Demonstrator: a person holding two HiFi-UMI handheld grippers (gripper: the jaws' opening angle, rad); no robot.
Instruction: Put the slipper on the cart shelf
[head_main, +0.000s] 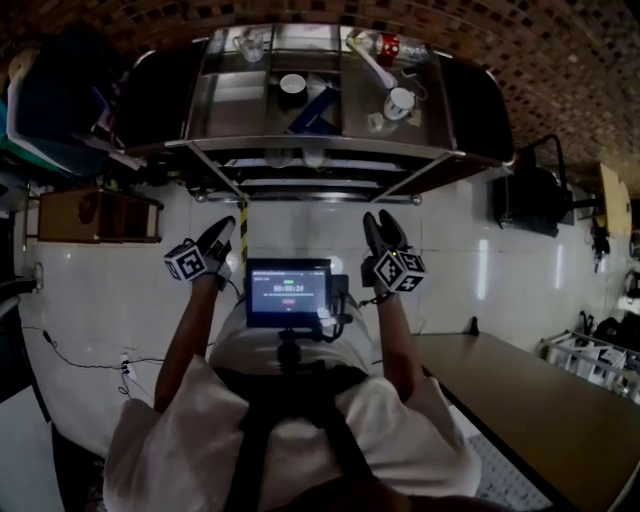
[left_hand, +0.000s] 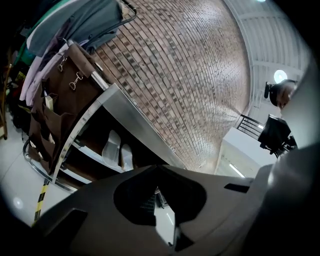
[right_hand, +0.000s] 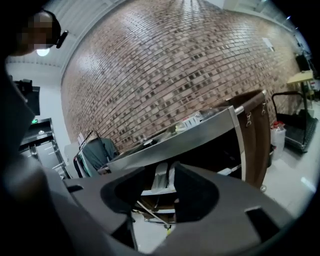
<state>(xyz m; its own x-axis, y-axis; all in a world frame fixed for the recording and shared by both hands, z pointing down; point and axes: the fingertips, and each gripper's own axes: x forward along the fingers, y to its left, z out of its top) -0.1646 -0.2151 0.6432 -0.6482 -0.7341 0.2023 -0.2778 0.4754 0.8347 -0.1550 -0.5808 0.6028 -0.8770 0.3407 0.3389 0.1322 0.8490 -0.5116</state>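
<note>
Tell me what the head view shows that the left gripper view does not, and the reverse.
Only the head view: the things on top of the cart, such as a black cup and a white mug, the small screen, and the right hand-held gripper. Only the left gripper view: a ceiling lamp and, clearly, two pale slippers on a lower shelf. Both: the cart and the brick wall.

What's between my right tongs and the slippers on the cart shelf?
Only bare white floor: the right gripper view shows the slippers beyond the open right tongs, nothing in the way.
</note>
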